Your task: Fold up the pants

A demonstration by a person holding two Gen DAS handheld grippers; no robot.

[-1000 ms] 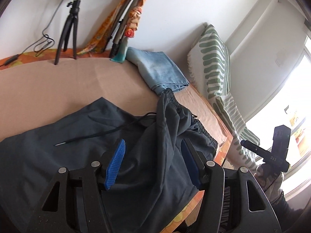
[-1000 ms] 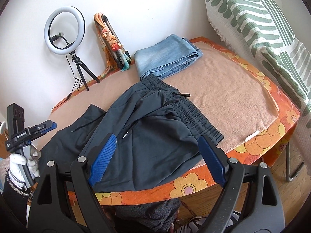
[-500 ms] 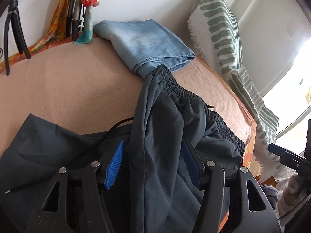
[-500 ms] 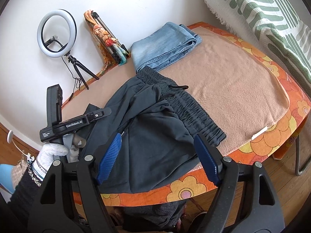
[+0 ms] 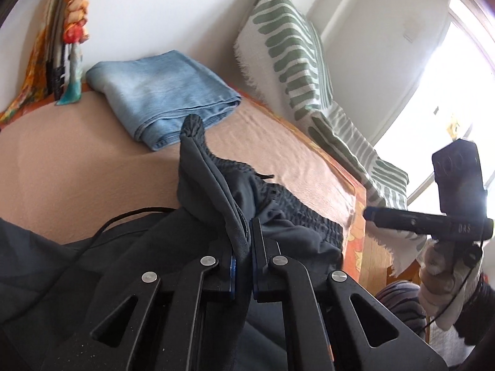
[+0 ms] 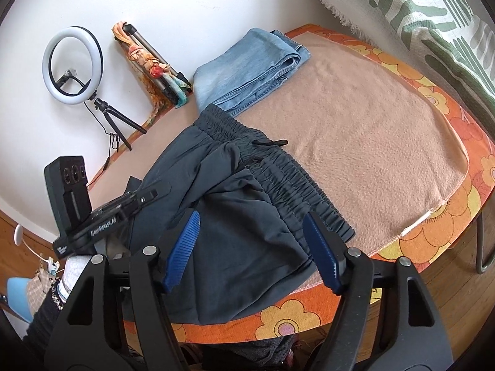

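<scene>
The dark grey drawstring pants (image 6: 235, 216) lie crumpled across the near part of the worktop (image 6: 439, 266), on a tan blanket (image 6: 355, 142) that covers a cloth with orange flowers. Their gathered elastic waistband (image 6: 287, 185) runs slantwise toward the worktop's near edge, and the fabric on that side reaches the edge. The left tool (image 5: 243, 266) is clenched on a raised ridge of the pants' fabric just behind the waistband, the cloth pinched between its blue pads and standing up in a fold ahead of them. A black drawstring (image 5: 133, 216) trails from the pants over the blanket to the left in the left wrist view. The right tool (image 6: 253, 253) hangs over the near part of the pants with its jaws closing; the fabric lies under the gap, and the pads (image 6: 182, 247) do not press on it. A folded pair of light blue jeans (image 6: 247, 68) rests at the far side of the worktop, just beyond the waistband's end. A ring light (image 6: 72, 65) on a small tripod stands against the white wall, and a green-striped white throw (image 6: 433, 24) hangs at the right.
</scene>
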